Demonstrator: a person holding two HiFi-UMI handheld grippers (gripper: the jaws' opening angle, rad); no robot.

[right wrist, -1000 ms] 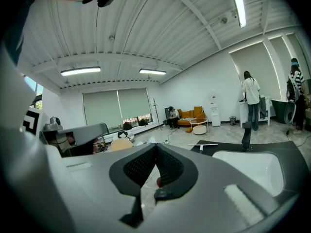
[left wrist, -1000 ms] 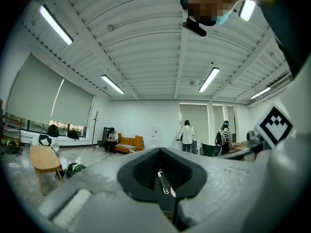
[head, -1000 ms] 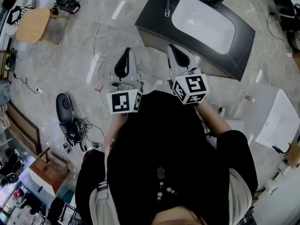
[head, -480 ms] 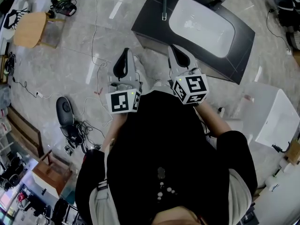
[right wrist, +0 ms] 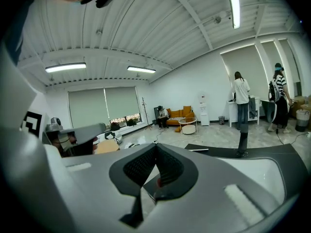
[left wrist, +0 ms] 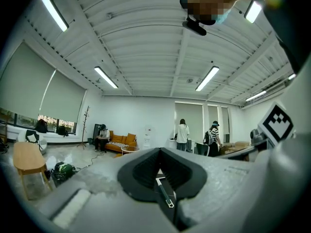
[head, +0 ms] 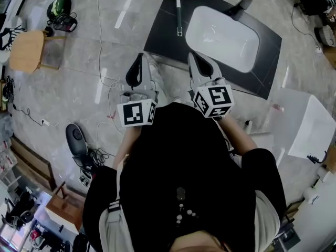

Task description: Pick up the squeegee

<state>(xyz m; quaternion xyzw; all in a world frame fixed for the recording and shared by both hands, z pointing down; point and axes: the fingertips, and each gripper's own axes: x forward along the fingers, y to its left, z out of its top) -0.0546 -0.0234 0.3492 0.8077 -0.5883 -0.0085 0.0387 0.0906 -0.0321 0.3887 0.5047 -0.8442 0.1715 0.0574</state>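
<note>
Squeegee (head: 179,12): flat on the dark table (head: 160,35), at 9 o'clock of the basin; thin pale blade across the far end, slim dark handle running back toward 6 o'clock; touched by neither tongs.
Squeegee in left gripper view (left wrist: 164,192): seen small through the hollow between the pads, beyond them, not gripped.
Left tongs (head: 140,56): shut, black ribbed pads meeting at the tips (left wrist: 158,149), teardrop hollow behind them, nothing held; grey shell, smooth and rounded; squeegee at about 1 o'clock of the tips, well apart.
Right tongs (head: 192,54): shut, pads together at the tips (right wrist: 155,145), nothing gripped; same grey shell and black ribbed lining; squeegee between 11 and 12 o'clock of the tips, well apart.
Marker cubes: white with black square patterns, one on the left tongs (head: 137,113), one on the right (head: 212,100).
Table: dark, matte, rectangular slab, set askew in the head view, at 12 to 1 o'clock of both tongs.
Basin (head: 223,33): white, glossy, rounded rectangle sunk in the table.
Tap (head: 241,4): black, at 1 o'clock of the basin.
Floor (head: 79,72): pale, polished, stone-like, with thin cables trailing at 9 o'clock.
Stool (head: 26,49): light wood, rounded top, at 10 o'clock of the head view.
</note>
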